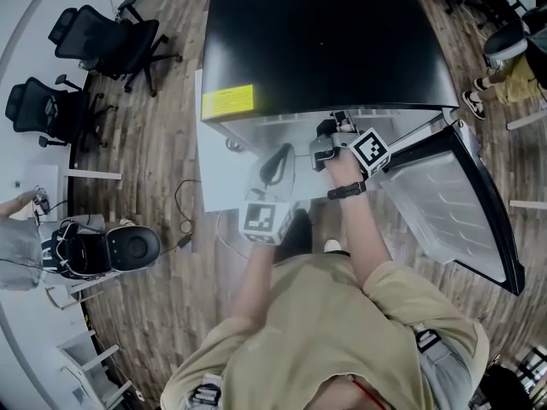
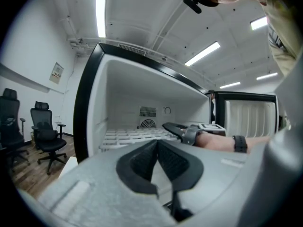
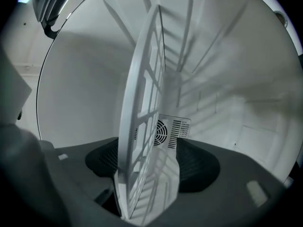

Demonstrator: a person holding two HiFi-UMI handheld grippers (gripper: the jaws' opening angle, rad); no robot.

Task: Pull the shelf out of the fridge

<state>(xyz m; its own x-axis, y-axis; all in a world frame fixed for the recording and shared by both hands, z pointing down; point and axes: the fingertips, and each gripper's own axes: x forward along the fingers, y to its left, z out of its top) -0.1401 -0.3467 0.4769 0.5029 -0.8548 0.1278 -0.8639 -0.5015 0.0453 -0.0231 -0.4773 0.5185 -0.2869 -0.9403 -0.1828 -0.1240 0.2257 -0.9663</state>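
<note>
The black-topped fridge (image 1: 325, 41) stands open, its door (image 1: 453, 203) swung out to the right. A white grid shelf (image 2: 128, 137) lies inside. In the right gripper view the shelf (image 3: 142, 126) runs edge-on between the jaws of my right gripper (image 3: 151, 150). It sits close to the left pad, with a clear gap to the right pad. The right gripper (image 1: 327, 143) reaches into the fridge mouth and is open. My left gripper (image 1: 275, 162) hovers in front of the fridge, left of the right one. Its fingertips (image 2: 157, 143) meet with nothing between them.
Two black office chairs (image 1: 111, 37) (image 1: 51, 109) stand on the wood floor to the left. A round black device (image 1: 128, 248) with a cable lies near my left side. Another person's feet (image 1: 487, 88) are at the far right. A fan vent (image 3: 161, 131) is on the fridge's back wall.
</note>
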